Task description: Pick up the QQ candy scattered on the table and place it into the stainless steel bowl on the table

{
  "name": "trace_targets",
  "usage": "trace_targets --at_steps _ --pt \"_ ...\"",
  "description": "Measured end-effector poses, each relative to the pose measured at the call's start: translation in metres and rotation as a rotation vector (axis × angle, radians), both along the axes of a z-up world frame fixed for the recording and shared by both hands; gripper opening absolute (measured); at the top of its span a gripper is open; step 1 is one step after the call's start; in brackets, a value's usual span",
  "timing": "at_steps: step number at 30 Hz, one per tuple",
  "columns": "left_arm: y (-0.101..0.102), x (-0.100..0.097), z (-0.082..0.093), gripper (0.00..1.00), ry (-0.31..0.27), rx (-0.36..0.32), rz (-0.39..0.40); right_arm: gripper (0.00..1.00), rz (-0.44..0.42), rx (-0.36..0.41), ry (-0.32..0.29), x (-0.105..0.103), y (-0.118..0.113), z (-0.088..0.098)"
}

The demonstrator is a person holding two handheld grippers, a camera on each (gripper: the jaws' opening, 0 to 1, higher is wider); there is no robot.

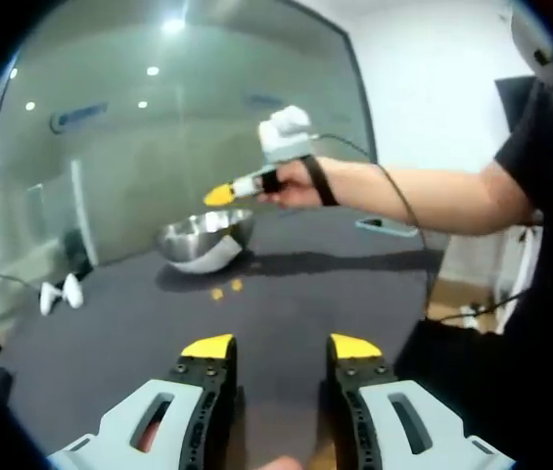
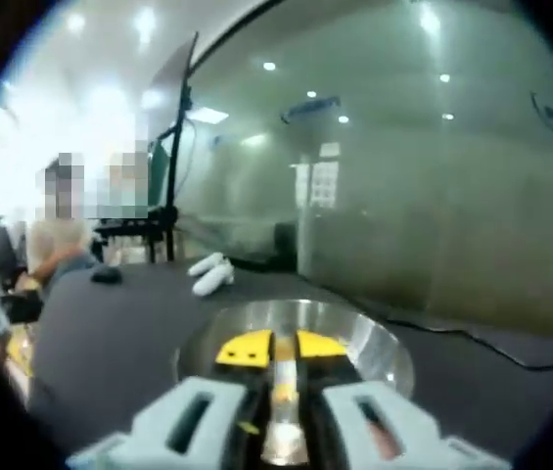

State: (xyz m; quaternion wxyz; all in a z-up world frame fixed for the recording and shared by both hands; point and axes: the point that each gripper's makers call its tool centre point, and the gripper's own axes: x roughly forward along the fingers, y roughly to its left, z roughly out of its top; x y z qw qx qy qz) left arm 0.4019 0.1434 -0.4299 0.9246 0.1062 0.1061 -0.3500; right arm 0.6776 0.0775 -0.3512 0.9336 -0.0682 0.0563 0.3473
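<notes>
The stainless steel bowl (image 1: 205,238) stands on the dark table (image 1: 286,294), tilted a little. Two small yellow QQ candies (image 1: 217,293) lie just in front of it. My left gripper (image 1: 281,348) hangs low over the near table, open with nothing between its yellow tips. A hand holds my right gripper (image 1: 222,194) above the bowl's rim. In the right gripper view that gripper (image 2: 286,348) looks straight down into the bowl (image 2: 374,348), its jaws nearly together with a small yellow-orange candy (image 2: 282,392) in the narrow gap.
Two white handheld devices (image 1: 61,292) lie at the table's far left, also seen beyond the bowl (image 2: 209,272). A flat phone-like object (image 1: 386,227) lies behind the person's forearm (image 1: 423,196). A glass wall (image 1: 159,117) stands behind the table. Seated people (image 2: 56,245) are in the distance.
</notes>
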Motion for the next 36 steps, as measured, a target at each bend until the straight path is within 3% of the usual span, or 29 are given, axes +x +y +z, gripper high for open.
trace_targets --at_steps 4,5,8,12,28,33,36 --pt "0.005 0.0 0.0 0.38 0.001 0.001 0.011 0.09 -0.033 -0.01 -0.007 0.009 -0.003 0.002" --pt "0.006 0.0 0.0 0.38 0.002 0.0 0.014 0.14 -0.069 0.01 -0.033 0.015 -0.007 0.006" --pt "0.006 0.0 -0.002 0.38 0.009 -0.001 0.014 0.35 -0.061 -0.009 -0.029 0.017 -0.005 0.005" --pt "0.005 0.0 -0.003 0.38 0.012 -0.002 0.01 0.31 -0.017 0.013 -0.032 0.012 0.001 0.006" --pt "0.002 0.0 -0.002 0.38 0.008 0.007 -0.001 0.26 -0.022 0.011 -0.007 -0.001 -0.009 0.008" --pt "0.004 0.0 -0.004 0.38 0.011 0.014 0.003 0.26 0.022 0.001 -0.023 -0.016 -0.01 0.016" --pt "0.005 -0.001 -0.004 0.38 0.012 0.009 0.007 0.26 0.07 -0.008 0.026 -0.033 -0.013 0.005"
